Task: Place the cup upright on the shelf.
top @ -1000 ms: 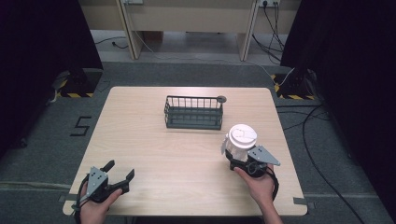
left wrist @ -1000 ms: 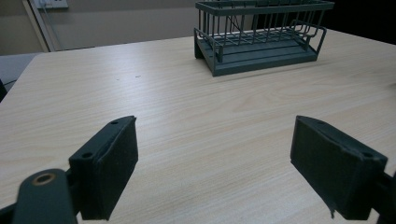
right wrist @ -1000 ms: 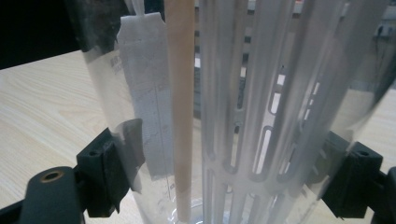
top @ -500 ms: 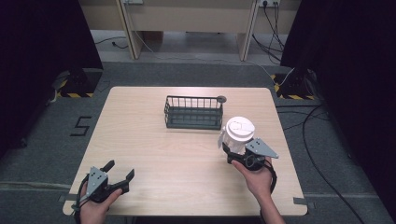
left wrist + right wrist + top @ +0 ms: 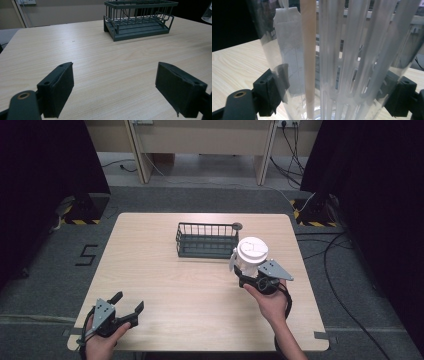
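A clear plastic cup with a white lid (image 5: pixel 251 253) is held off the table at the right, just in front of the right end of a dark wire basket (image 5: pixel 206 240). My right gripper (image 5: pixel 248 271) is shut on the cup; in the right gripper view its ribbed clear wall (image 5: pixel 352 57) sits between both pads, with a white paper tag (image 5: pixel 287 50) on its left side. My left gripper (image 5: pixel 128 306) stands open near the table's front left corner, nothing between its pads (image 5: pixel 58 88). In the left gripper view the basket (image 5: pixel 138 21) is far ahead.
The wooden table (image 5: pixel 150 270) carries just the basket at its back middle. A small dark round piece (image 5: pixel 237 226) sits at the basket's back right corner. Cables (image 5: pixel 345 270) lie on the floor to the right, with table legs behind.
My right gripper has lifted the cup and carried it a little forward toward the basket. The left gripper has stayed where it was.
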